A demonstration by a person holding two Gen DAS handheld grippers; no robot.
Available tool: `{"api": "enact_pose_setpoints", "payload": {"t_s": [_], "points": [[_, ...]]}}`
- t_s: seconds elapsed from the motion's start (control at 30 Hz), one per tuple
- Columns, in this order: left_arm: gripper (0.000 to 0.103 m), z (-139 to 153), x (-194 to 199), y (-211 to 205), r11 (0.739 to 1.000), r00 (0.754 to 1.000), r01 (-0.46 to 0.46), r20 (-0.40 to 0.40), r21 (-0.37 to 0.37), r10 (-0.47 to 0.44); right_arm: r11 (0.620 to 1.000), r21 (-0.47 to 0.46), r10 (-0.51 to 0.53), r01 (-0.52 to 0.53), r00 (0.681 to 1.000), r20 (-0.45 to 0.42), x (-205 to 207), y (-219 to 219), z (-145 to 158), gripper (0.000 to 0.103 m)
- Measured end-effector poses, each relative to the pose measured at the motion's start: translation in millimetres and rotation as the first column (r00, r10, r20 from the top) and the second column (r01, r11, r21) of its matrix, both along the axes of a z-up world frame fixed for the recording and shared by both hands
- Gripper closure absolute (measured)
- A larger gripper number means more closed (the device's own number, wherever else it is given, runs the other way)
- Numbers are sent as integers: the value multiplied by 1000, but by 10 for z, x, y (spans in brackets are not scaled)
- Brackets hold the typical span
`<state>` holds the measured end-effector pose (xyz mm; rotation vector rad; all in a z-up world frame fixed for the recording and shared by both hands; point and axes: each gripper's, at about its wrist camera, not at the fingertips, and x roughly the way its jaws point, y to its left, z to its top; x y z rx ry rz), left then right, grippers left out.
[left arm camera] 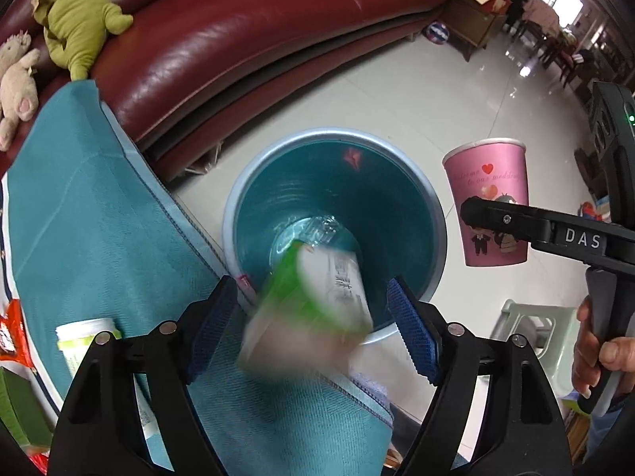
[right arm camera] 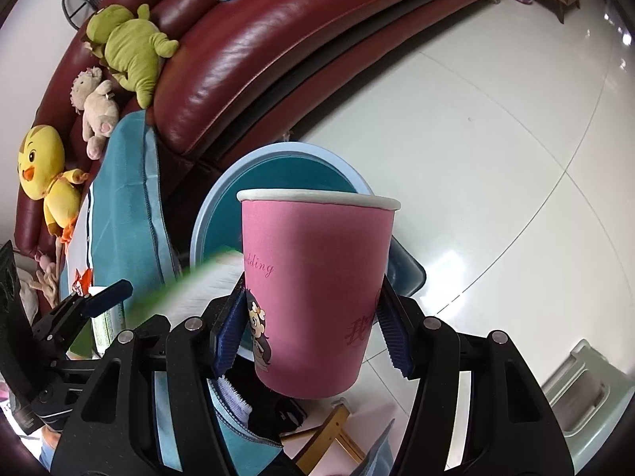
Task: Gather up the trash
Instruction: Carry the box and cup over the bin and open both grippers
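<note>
A round blue trash bin (left arm camera: 397, 198) stands on the floor by the table; a clear plastic bottle (left arm camera: 313, 230) lies at its bottom. My left gripper (left arm camera: 313, 331) is open above the bin's near rim. A blurred green and white carton (left arm camera: 313, 301) is in the air between its fingers, touching neither pad. My right gripper (right arm camera: 313, 327) is shut on a pink paper cup (right arm camera: 317, 289), held upright. In the left wrist view the cup (left arm camera: 492, 198) hangs just right of the bin. The bin (right arm camera: 278, 166) shows behind the cup in the right wrist view.
A teal cloth covers the table (left arm camera: 99, 238), with a white-lidded jar (left arm camera: 85, 337) and a red wrapper (left arm camera: 12, 333) on it. A dark red sofa (left arm camera: 238, 39) with plush toys (left arm camera: 79, 16) runs behind. A pale green stool (left arm camera: 532, 329) stands on the tiled floor at right.
</note>
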<state>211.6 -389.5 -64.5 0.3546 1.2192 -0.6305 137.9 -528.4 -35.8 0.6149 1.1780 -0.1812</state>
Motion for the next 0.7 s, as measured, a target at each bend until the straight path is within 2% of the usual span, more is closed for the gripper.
{"api": "enact_pose_setpoints", "payload": {"t_s": [0.33, 0.6, 0.7], "points": [[24, 6, 18, 205, 999, 999, -37, -3, -12, 37, 1000, 2, 30, -30, 999, -10, 119, 91, -35, 45], [17, 231, -42, 474, 995, 997, -67, 22, -72, 69, 997, -10, 82, -82, 996, -33, 338, 275, -57, 45], [16, 332, -61, 591, 993, 996, -81, 41, -89, 85, 996, -12, 92, -92, 995, -33, 409, 351, -26, 39]]}}
